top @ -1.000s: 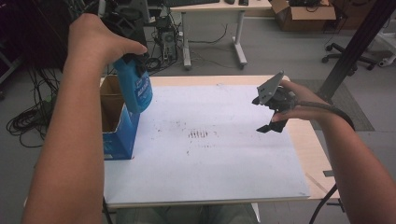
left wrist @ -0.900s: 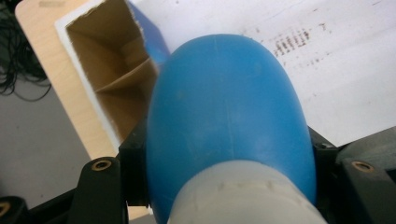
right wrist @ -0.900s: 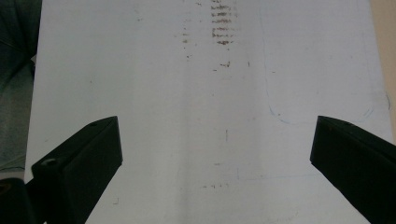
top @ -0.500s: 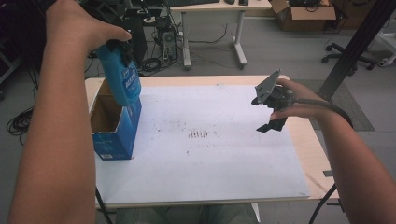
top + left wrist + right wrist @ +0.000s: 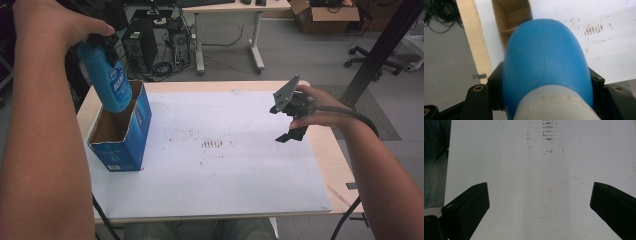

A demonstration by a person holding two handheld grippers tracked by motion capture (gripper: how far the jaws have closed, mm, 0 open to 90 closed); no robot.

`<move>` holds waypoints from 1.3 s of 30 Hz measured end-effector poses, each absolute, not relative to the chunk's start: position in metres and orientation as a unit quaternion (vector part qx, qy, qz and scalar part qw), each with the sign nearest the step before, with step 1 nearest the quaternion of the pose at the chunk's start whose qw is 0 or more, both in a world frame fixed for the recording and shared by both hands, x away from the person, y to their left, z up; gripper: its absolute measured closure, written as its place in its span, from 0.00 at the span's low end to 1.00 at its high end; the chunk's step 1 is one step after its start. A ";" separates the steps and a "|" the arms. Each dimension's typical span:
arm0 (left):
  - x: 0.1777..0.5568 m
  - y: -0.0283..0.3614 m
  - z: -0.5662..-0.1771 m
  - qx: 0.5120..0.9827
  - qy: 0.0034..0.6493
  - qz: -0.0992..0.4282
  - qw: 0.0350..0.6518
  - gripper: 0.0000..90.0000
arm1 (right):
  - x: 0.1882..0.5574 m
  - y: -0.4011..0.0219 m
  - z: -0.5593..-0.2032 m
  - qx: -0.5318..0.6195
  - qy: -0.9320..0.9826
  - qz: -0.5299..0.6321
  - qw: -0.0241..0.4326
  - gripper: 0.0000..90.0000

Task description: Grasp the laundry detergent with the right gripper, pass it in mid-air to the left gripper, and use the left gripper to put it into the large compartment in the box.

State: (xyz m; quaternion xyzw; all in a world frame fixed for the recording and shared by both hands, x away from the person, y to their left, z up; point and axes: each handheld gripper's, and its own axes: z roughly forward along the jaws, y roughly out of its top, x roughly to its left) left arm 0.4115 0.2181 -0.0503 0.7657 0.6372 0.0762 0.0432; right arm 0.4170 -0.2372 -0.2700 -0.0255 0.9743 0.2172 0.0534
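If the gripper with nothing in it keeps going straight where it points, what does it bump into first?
Most likely the white table sheet. The right gripper has open jaws aimed at it, with nothing seen in between; how far off is unclear.

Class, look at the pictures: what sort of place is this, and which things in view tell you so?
Probably an office or lab workroom: desks stand behind the table, a computer tower sits among cables on the floor, and an office chair is nearby.
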 end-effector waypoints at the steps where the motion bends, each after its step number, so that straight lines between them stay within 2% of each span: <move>1: 0.411 0.220 -0.051 0.764 0.639 0.075 0.041 0.42 | 0.417 -0.237 -0.270 -0.026 0.974 0.217 0.053 0.03; 20: 0.411 0.251 -0.088 0.750 0.658 0.057 0.035 0.42 | 0.416 -0.233 -0.269 -0.030 0.973 0.220 0.060 0.03; 39: 0.416 0.259 -0.135 0.747 0.662 0.048 0.022 0.42 | 0.414 -0.229 -0.270 -0.032 0.973 0.219 0.057 0.03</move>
